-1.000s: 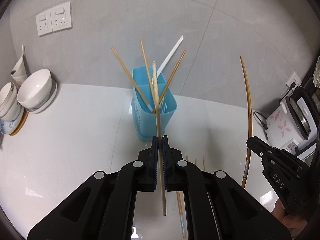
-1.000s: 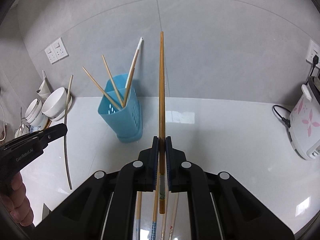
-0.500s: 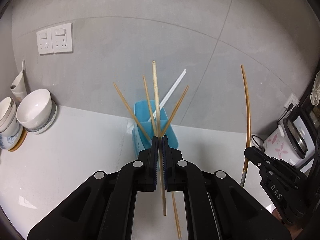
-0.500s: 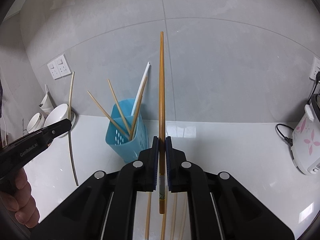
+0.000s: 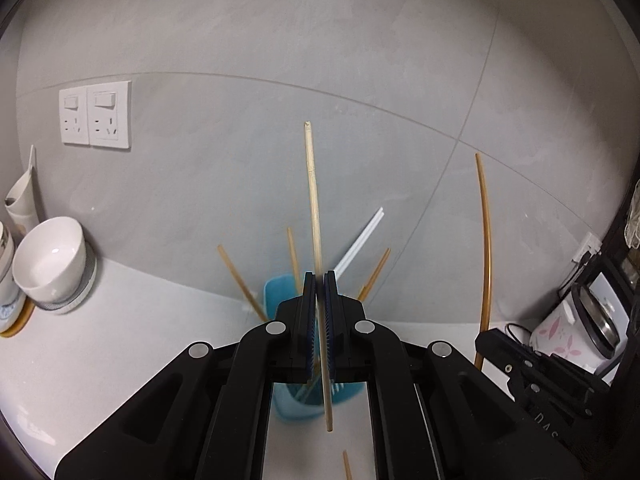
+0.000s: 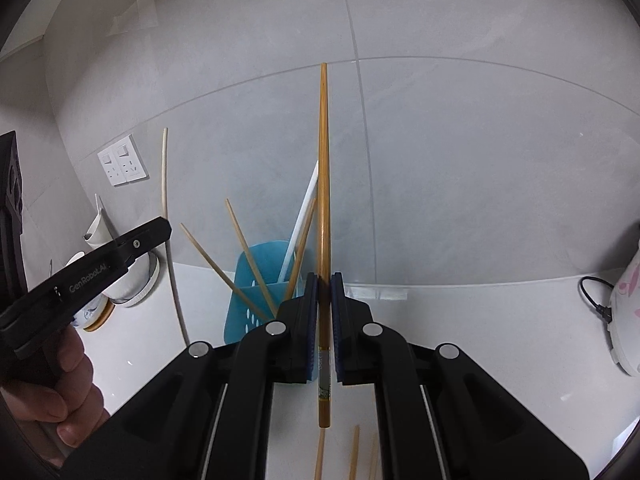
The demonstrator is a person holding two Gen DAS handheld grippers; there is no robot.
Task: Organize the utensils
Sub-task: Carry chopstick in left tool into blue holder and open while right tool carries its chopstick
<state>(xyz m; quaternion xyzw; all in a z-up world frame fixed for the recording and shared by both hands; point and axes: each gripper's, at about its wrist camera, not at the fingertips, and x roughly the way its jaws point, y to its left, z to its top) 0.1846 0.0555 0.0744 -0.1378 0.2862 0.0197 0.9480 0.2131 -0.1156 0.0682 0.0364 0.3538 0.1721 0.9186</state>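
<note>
- Two grippers are counted. The left gripper [image 5: 319, 280] is closed on one pale chopstick [image 5: 314, 208]; the right gripper [image 6: 324, 282] is closed on one darker amber chopstick [image 6: 324, 168].
- Each held chopstick stands nearly upright between the jaws, with its lower end hanging below the pads and clear of the table [image 5: 100, 340].
- One blue utensil holder [image 6: 256, 280] stands on the table, just behind both grippers. Four sticks are counted in it: three wooden chopsticks [image 6: 244, 232] and one white chopstick [image 6: 304, 208], all leaning outward.
- Loose chopsticks lie on the table below the grippers: one [image 5: 346, 465] is seen in the left wrist view, three [image 6: 354, 452] in the right wrist view.
- Two wall sockets [image 5: 95, 115] are counted side by side.
- One white bowl [image 5: 52, 258] and part of other stacked crockery are shown at the left edge of the left wrist view.
- Only in the left wrist view is the open lid of the rice cooker [image 5: 576, 328] shown, and the right gripper appears at lower right.
- Only in the right wrist view is a person's hand [image 6: 52, 396] shown, wrapped around the left gripper's handle.
</note>
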